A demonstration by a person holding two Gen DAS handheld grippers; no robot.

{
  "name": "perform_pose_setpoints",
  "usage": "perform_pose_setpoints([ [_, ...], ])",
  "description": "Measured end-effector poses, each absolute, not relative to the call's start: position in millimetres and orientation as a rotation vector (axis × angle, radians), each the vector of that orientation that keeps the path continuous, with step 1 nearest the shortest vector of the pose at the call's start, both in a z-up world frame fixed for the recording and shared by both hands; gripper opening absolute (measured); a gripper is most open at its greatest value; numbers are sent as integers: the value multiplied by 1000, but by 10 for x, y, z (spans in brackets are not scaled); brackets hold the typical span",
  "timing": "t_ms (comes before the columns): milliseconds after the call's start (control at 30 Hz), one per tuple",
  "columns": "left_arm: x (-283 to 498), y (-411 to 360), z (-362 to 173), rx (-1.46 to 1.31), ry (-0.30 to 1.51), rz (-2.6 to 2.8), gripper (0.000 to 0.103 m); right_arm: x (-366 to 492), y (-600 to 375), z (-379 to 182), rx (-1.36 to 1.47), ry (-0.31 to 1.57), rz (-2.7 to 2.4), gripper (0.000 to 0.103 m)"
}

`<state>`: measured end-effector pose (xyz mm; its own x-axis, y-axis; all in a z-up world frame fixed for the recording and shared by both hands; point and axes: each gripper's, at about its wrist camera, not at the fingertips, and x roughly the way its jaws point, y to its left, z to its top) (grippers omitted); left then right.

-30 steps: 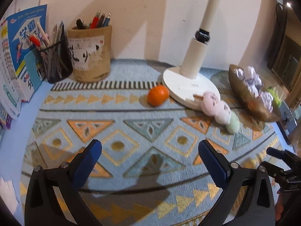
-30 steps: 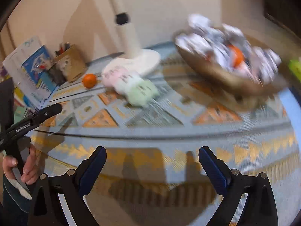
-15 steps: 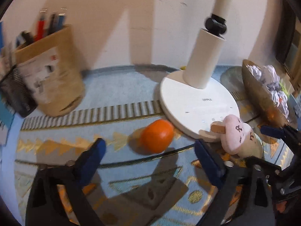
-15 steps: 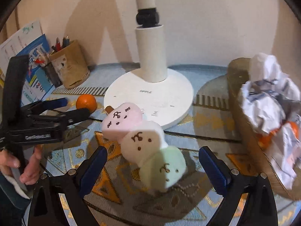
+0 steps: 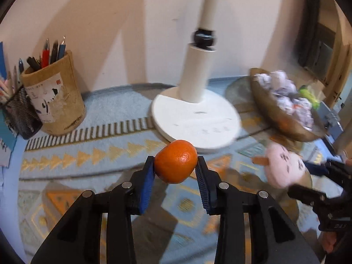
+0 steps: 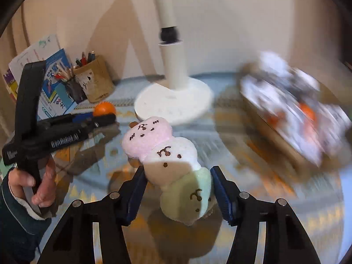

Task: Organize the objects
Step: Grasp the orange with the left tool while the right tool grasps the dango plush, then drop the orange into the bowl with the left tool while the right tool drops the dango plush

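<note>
Patterned mat (image 5: 92,154) runs to a wall; ahead of the left claw (image 5: 175,165) stands a white lamp base (image 5: 195,121), pen cup (image 5: 54,96) ahead-left, bowl of crumpled paper (image 5: 283,105) ahead-right, open mat below. Left claw partly closed, both pads gripping the orange (image 5: 176,161). Right claw (image 6: 177,176) narrowed, pads pressing the plush toy (image 6: 167,160) at its green end; pink end pointing forward-left.

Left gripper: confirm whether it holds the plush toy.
No, the left gripper is clamped on the orange; the plush toy sits in the right gripper.
</note>
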<state>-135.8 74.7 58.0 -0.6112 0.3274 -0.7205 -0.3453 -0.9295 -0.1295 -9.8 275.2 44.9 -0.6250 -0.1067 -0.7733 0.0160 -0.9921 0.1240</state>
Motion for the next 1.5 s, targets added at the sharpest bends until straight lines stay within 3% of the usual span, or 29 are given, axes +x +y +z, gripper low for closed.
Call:
perform_pose_setpoints([
  [200,-929,996,449,-1223,-36,2485,34,506,3297,310,1576,-354,-2993,58],
  [300,-800,1057,379,-1183,-50,2517,34,598,3489,247,1506,-537,-3015,59],
  [433,-714,1021,399,-1082,-45,2565,34,599,3390,222,1458,-432,-3054,67],
  [533,-713,963,396,-1077,-86,2536,34,555,3329,212,1468,-378,-3073,68],
  [767,-727,891,392,-1088,-136,2505,34,512,3304,165,1479,-365,-3066,77],
  [1400,-704,859,403,-1082,-124,2519,34,576,3131,211,1393,-291,-2984,81],
  [1500,-699,864,399,-1083,-121,2517,34,569,3162,196,1400,-314,-2978,87],
])
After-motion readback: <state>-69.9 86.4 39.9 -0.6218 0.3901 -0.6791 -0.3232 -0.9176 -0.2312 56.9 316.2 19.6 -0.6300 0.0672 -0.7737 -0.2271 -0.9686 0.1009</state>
